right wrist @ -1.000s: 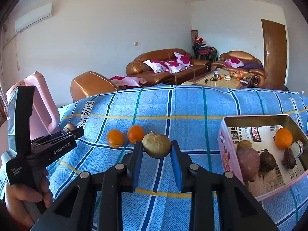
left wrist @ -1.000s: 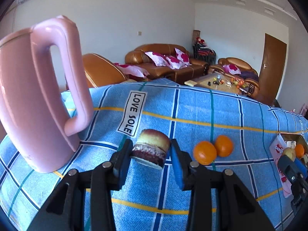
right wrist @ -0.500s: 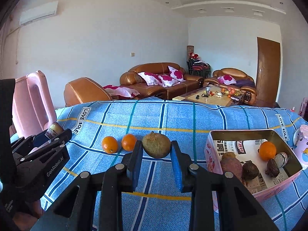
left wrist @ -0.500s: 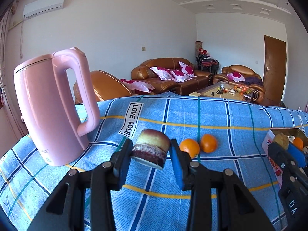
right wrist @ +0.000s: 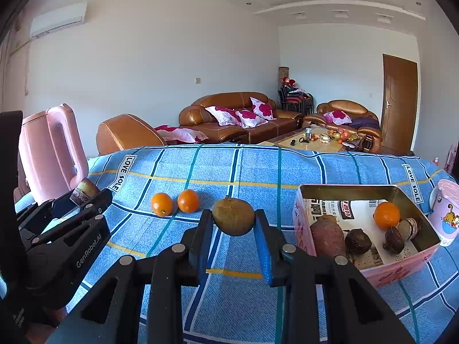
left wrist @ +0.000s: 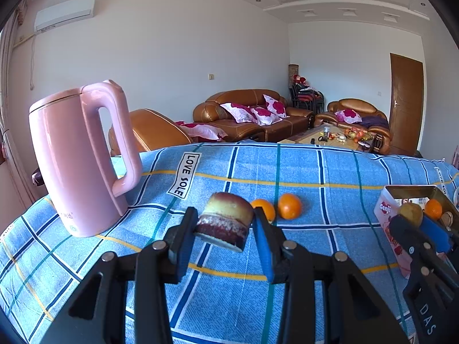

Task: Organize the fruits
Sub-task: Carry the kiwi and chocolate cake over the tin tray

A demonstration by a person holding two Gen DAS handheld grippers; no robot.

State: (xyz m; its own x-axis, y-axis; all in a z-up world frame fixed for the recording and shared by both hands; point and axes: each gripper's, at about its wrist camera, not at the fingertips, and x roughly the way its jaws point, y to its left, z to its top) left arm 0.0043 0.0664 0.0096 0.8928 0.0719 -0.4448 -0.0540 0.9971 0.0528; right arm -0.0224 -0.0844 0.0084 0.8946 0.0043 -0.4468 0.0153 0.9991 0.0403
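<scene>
My left gripper (left wrist: 225, 226) is shut on a cut purple-and-yellow sweet potato piece (left wrist: 225, 223), held above the blue checked cloth. My right gripper (right wrist: 233, 223) is shut on a round brown fruit (right wrist: 233, 215), held above the cloth left of the pink tin box (right wrist: 299, 220). The box holds an orange (right wrist: 386, 215), a sweet potato (right wrist: 327, 236) and several dark pieces. Two oranges (right wrist: 175, 202) lie on the cloth; they also show in the left wrist view (left wrist: 289, 205). The left gripper shows at the left of the right wrist view (right wrist: 86, 193).
A tall pink kettle (left wrist: 77, 157) stands at the left of the table. A pink cartoon cup (right wrist: 446, 212) stands right of the box. Sofas and a coffee table lie beyond the table's far edge.
Both grippers have pulled back and risen with their loads. The kettle and oranges look smaller and farther, and the box has come into fuller view.
</scene>
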